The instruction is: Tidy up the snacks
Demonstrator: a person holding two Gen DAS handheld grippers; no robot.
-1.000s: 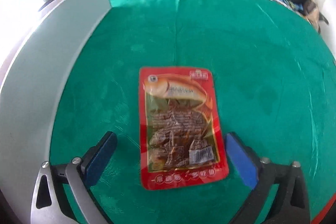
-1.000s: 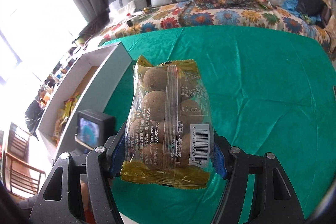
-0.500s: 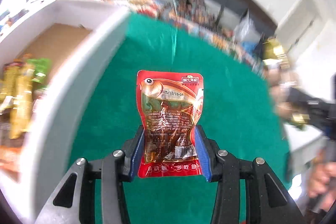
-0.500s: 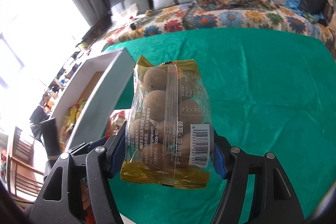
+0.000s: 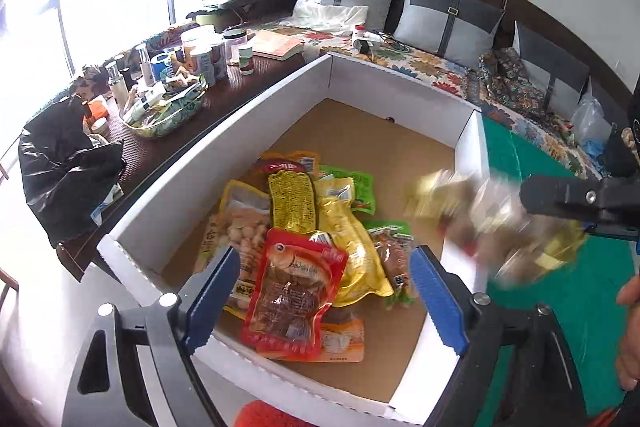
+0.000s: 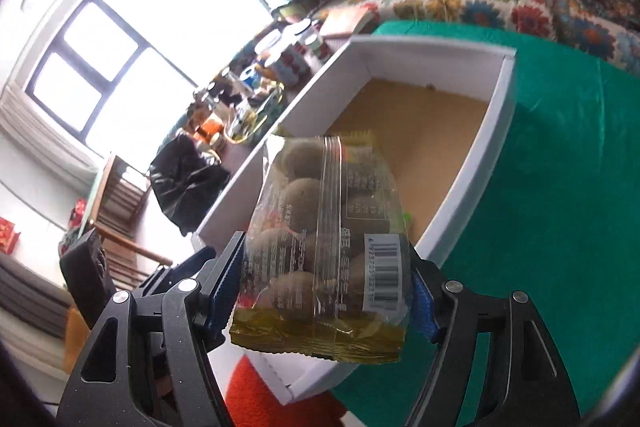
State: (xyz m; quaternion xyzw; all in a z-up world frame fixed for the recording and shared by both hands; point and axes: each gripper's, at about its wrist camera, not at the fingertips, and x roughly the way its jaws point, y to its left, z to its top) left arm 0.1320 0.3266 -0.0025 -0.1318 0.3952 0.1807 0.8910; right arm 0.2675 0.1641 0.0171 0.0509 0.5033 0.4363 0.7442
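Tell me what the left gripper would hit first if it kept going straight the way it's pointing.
Probably the red fish snack packet atop the snack pile in the white box; the opening left gripper has nothing between its fingers.

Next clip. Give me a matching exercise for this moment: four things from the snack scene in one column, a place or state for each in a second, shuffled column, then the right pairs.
Things:
1. red fish-print snack pouch
2. clear bag of round brown snacks
3. white cardboard box
4. black plastic bag

Places or states:
A. between the right claw's pads, over the box
B. on the dark side table
C. on top of the snack pile
D. on the green cloth, holding snacks

Pairs: 1-C, 2-A, 3-D, 4-B
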